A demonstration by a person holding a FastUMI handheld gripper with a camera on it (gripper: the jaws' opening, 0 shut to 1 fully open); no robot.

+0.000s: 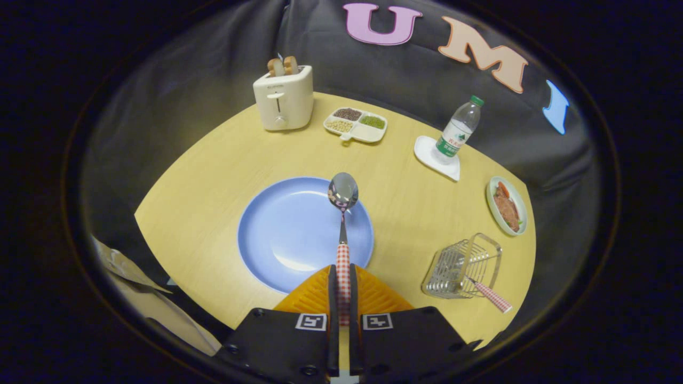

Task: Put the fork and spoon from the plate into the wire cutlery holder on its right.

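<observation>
a: nearest item?
b: gripper (pixel 343 288), fingers pressing on the checked handle of the spoon (pixel 342 213), bowl pointing ahead over the blue plate (pixel 288 234).
a: to the right?
b: wire cutlery holder (pixel 462 266) lying on the counter (pixel 213 176), fork (pixel 490 296) handle sticking out.
a: farther?
b: water bottle (pixel 459 130), toaster (pixel 283 97) standing.
</observation>
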